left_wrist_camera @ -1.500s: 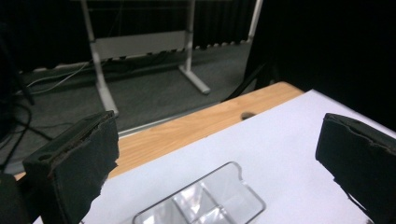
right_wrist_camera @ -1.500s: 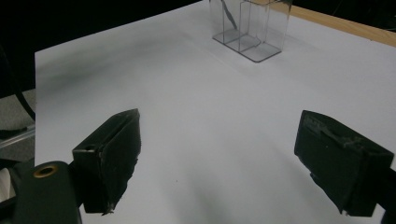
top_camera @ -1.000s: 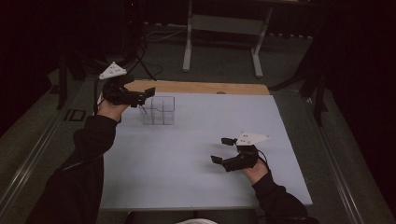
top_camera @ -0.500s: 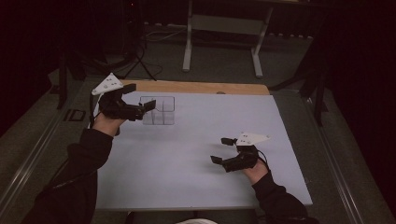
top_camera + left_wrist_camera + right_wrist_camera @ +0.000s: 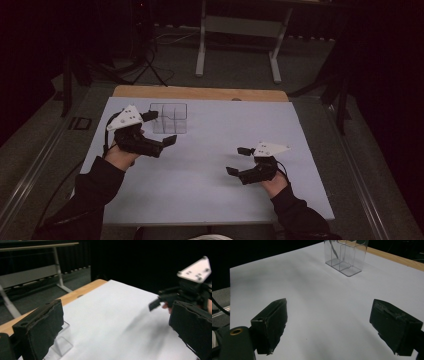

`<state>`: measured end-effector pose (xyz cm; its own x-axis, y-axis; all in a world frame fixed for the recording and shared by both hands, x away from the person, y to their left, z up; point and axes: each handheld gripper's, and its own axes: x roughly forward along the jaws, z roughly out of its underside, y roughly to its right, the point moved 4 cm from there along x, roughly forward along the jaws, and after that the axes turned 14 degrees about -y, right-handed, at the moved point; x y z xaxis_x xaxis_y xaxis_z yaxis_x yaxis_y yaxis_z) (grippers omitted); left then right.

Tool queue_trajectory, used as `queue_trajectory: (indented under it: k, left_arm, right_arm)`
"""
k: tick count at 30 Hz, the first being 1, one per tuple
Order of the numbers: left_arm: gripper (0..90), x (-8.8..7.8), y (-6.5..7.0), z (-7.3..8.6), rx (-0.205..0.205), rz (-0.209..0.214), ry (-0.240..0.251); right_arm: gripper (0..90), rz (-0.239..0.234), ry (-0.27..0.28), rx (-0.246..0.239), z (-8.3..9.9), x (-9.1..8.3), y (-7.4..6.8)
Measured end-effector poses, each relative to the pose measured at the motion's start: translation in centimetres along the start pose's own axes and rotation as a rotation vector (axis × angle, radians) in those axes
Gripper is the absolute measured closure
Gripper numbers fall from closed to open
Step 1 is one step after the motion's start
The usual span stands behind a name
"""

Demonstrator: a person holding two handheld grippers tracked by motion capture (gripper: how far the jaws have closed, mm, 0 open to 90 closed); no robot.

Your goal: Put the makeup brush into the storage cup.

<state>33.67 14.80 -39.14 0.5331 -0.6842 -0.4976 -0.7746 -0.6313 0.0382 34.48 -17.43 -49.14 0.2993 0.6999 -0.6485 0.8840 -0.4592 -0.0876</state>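
Observation:
A clear plastic box with several compartments stands at the far left of the white tabletop. My left gripper hovers just in front of it and to its left, open, with nothing between the jaws. In the left gripper view the left gripper has a corner of the box beside its left jaw. My right gripper rests open and holds nothing at the centre right. In the right gripper view the right gripper faces the box across bare white surface.
A strip of wooden table edge runs along the far side of the white sheet. Beyond it stands a metal frame on dark floor. The right gripper appears far off in the left gripper view.
My left gripper has moved from the far left of the box toward the person, to the box's front. The right gripper has stayed still.

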Motion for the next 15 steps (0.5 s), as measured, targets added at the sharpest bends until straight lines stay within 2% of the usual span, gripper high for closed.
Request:
queue_trajectory:
  k: [7,10,15]
  left_arm:
    - [0.3,0.6,2.1,1.4,0.034,0.051,-0.013]
    - [0.3,0.8,2.7,2.0,0.046,0.058,-0.022]
    - [0.3,1.2,3.1,3.0,0.032,0.074,-0.021]
  right_arm:
    - [14.5,0.000,0.005,0.005,0.0,-0.1,0.0]
    - [14.4,-0.001,0.004,0.003,0.0,-0.1,0.0]
    - [14.5,0.003,0.004,0.001,0.0,-0.1,0.0]
